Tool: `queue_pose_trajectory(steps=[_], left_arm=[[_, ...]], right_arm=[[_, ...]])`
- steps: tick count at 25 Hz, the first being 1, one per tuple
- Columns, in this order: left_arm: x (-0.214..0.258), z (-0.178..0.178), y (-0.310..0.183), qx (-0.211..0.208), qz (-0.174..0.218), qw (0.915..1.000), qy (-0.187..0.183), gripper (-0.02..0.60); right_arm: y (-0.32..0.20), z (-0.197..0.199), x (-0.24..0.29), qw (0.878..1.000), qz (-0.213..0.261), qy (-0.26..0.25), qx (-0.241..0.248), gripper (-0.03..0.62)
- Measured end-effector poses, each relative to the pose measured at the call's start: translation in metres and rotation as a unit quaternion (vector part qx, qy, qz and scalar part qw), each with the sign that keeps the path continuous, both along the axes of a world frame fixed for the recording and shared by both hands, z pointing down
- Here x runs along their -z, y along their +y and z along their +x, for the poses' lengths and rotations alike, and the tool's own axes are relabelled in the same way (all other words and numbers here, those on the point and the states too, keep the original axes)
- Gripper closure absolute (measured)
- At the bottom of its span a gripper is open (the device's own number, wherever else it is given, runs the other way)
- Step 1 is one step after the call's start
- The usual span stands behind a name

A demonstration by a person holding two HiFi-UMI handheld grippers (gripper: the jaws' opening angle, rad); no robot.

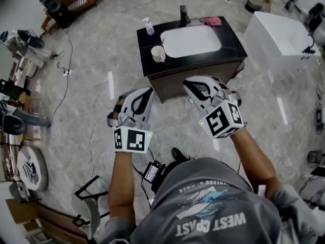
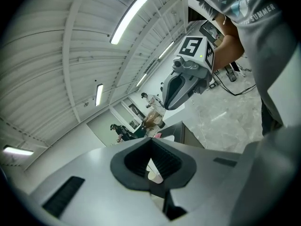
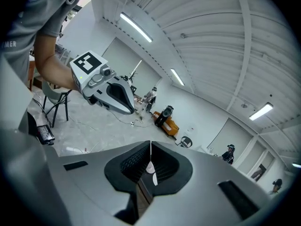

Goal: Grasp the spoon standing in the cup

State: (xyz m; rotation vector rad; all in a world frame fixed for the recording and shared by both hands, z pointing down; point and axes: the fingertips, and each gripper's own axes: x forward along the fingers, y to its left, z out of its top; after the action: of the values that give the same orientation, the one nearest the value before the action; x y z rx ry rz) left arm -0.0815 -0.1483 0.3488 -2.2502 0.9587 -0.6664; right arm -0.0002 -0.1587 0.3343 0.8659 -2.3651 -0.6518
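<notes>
A pale cup stands on the front left corner of a dark sink cabinet, with a thin spoon upright in it. Both grippers hover over the floor, short of the cabinet's front. My left gripper is shut and empty, below and slightly left of the cup. My right gripper is also shut and empty, to the cup's lower right. In the left gripper view the jaws meet at their tips and the cup shows behind them. The right gripper view shows shut jaws and a sliver of the cup.
The cabinet holds a white basin, a faucet, a spray bottle and a pink cloth. A white box stands to its right. Cables and camera gear lie on the floor at left.
</notes>
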Motion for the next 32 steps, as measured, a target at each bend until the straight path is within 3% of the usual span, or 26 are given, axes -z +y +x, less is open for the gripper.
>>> queue_pose_trajectory(steps=[14, 24, 32], left_arm=[[0.008, -0.058, -0.052, -0.007, 0.008, 0.9998, 0.014, 0.58], [-0.01, -0.078, -0.105, 0.016, -0.012, 0.9996, 0.019, 0.58], [-0.021, -0.071, -0.157, 0.024, -0.027, 0.9991, 0.022, 0.58]], right_arm=[[-0.061, -0.048, 0.001, 1.0, -0.003, 0.0, -0.024, 0.56], [-0.122, -0.074, -0.026, 1.0, -0.026, -0.004, 0.0, 0.56], [-0.177, -0.081, -0.046, 0.999, -0.048, 0.002, 0.016, 0.56]])
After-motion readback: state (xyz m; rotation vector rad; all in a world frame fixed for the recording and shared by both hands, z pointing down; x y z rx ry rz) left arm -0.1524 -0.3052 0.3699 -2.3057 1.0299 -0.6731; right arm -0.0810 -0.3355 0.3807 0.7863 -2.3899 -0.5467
